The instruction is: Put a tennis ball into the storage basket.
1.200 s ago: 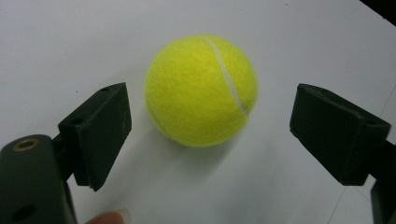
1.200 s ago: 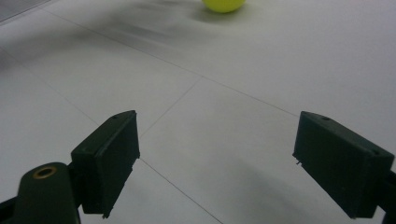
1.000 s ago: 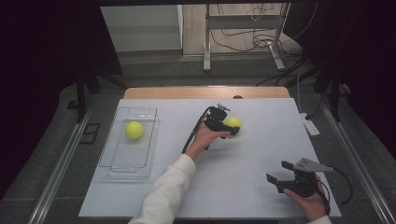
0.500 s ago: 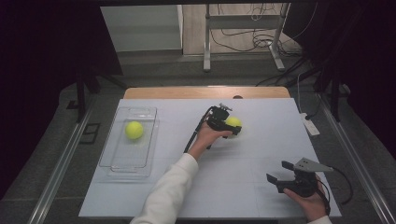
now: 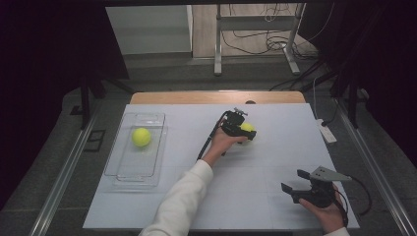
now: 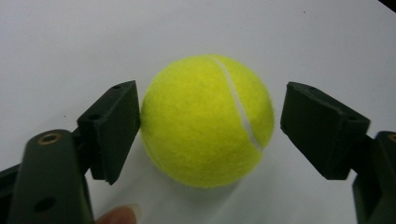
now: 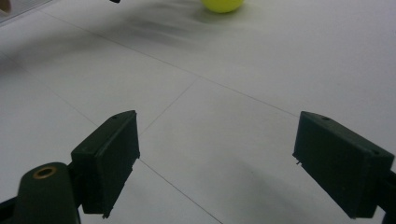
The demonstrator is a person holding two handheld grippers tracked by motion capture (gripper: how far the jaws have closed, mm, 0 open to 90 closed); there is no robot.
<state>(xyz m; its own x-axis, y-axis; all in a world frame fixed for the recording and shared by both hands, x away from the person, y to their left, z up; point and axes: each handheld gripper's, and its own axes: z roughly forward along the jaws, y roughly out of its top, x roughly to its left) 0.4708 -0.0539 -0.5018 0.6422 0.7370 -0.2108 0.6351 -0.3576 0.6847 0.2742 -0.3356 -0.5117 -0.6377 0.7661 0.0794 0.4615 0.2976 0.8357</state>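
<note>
Now left tongs (image 6: 210,126) straddle the centre tennis ball (image 6: 208,119), little changed from a second ago; apart, unclamped. Right tongs (image 7: 224,163) apart, idle lower right.

Both tongs (image 5: 244,132) (image 5: 293,181) agape, apart

From above, the left tongs (image 5: 244,132) cover most of the tennis ball (image 5: 247,127) on the worktop (image 5: 265,162). In the right gripper view, that tennis ball is cut off by the top edge, with a blurred shadow beside it.
</note>
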